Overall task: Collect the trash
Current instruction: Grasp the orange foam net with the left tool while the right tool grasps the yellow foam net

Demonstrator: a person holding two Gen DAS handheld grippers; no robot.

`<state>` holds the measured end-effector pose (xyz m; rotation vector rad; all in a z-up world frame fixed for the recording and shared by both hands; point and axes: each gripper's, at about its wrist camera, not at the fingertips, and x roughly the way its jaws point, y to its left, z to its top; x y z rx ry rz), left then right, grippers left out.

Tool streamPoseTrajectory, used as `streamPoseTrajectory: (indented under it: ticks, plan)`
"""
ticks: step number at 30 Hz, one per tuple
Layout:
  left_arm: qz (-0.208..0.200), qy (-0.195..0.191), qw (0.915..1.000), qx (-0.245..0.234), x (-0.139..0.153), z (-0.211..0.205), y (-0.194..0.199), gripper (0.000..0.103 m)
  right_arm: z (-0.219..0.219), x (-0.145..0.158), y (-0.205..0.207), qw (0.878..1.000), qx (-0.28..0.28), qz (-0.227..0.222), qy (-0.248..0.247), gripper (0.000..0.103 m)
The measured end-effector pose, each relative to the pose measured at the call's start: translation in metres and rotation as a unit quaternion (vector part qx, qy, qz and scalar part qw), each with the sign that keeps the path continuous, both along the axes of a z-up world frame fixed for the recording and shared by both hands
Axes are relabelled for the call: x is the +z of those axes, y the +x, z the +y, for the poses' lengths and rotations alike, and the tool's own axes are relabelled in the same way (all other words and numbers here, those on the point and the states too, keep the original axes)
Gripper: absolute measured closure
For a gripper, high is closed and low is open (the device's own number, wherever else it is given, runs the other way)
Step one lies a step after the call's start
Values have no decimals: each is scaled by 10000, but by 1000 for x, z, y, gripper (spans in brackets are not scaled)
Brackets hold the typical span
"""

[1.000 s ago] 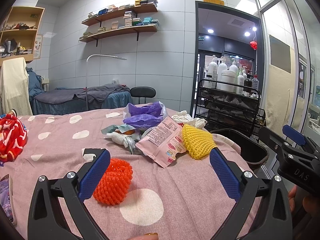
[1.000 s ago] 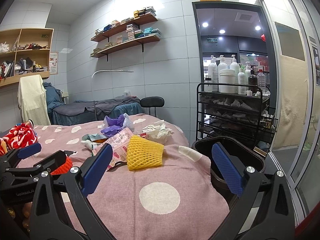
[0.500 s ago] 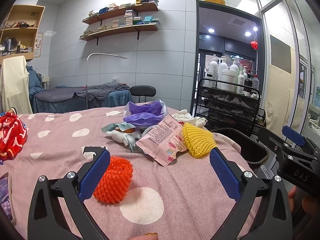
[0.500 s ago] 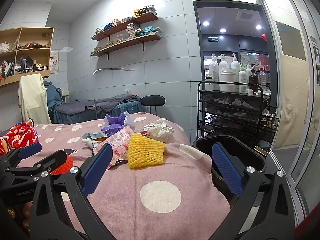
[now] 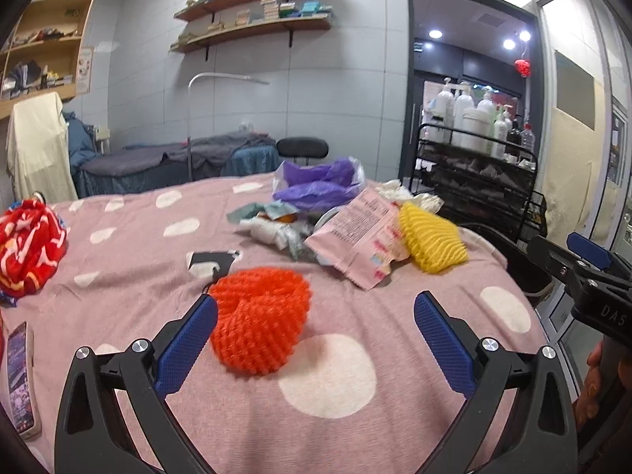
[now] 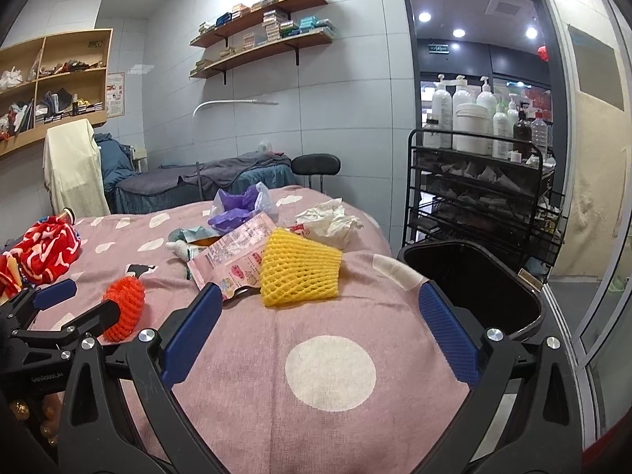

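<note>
- We hold our left hand-held gripper [image 5: 315, 318] spread wide, low over the pink polka-dot bed cover [image 5: 355, 414]; it grips nothing.
- The orange foam fruit net [image 5: 258, 318] lies on the cover between its blue pads, close to the left pad [image 5: 185, 345], with a wide gap to the right one.
- Our right hand-held gripper [image 6: 316, 326] is also spread apart and empty, hovering above the cover near its right edge.
- Just ahead of it lies the yellow foam net [image 6: 298, 272], resting against a pink snack wrapper [image 6: 233, 252].
- Behind these sit crumpled white tissue [image 6: 330, 223], a purple plastic bag [image 6: 237, 207] and smaller scraps in a loose pile.
- The black trash bin [image 6: 521, 304] stands open beside the bed, just off the right pad.
- A red patterned cloth [image 5: 27, 245] and a phone [image 5: 19, 379] lie at the cover's left side.
</note>
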<state>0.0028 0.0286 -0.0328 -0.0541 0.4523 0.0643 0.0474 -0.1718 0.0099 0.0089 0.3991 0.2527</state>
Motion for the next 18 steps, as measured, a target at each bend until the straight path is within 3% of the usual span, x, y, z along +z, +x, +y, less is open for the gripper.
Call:
streamPoseTrajectory:
  ticks: [9, 13, 18]
  plan:
    - [523, 46, 9986, -70, -6, 22, 16, 5, 14, -10, 43, 9966, 353, 712, -233, 5]
    - [773, -212, 9964, -276, -9, 32, 29, 5, 19, -12, 71, 9921, 528, 1063, -410, 5]
    - [1110, -477, 9921, -334, -18, 40, 41, 20, 35, -23, 105, 9831, 756, 1507, -708, 5]
